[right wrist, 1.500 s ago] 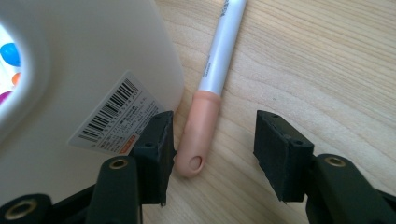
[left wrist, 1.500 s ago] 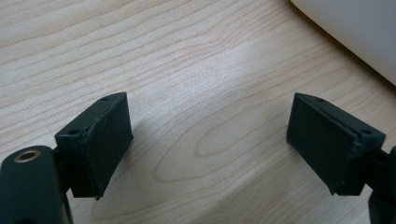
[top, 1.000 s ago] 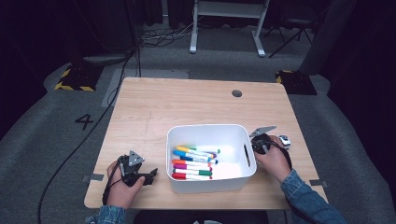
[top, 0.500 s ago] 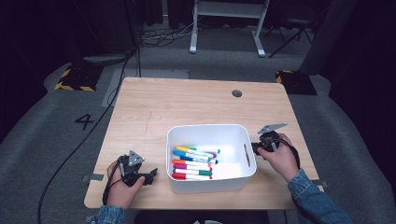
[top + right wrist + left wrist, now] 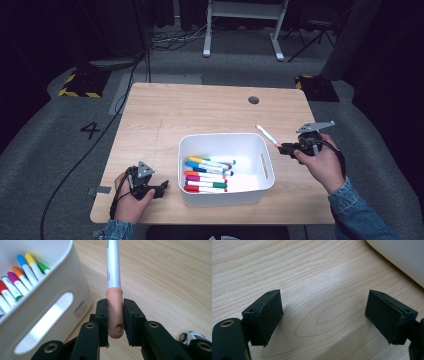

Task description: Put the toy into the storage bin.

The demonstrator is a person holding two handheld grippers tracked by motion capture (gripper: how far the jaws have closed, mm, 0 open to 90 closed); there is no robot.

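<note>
Change since earlier frame: right gripper (image 5: 286, 148) has risen off the bench (image 5: 200, 107) with a marker clamped in it; left gripper (image 5: 159, 187) has stayed in place.
Left gripper: rests on the near left of the bench, just left of the white bin (image 5: 225, 167); jaws stand wide apart with bare wood between them, as the left gripper view shows (image 5: 323, 315).
White bin: sits at the near middle of the bench, holding a row of coloured markers (image 5: 206, 175) lying flat.
Held marker: white barrel with a pinkish-tan cap (image 5: 113, 275); in the high view (image 5: 266, 135) it slants up and away to the left from the right gripper, just right of the bin's far right corner.
Right gripper: jaws narrowed onto the marker's capped end (image 5: 115, 322), pads pressing it from both sides; raised above the bench, right of the bin.
Toy car: small white toy car (image 5: 193, 336) lies on the bench near the right gripper.
Step in hand: judged as carrying the picked marker toward the bin.
Next move: likely needs a shift left over the bin's opening, then widening the jaws so the marker drops among the others.
</note>
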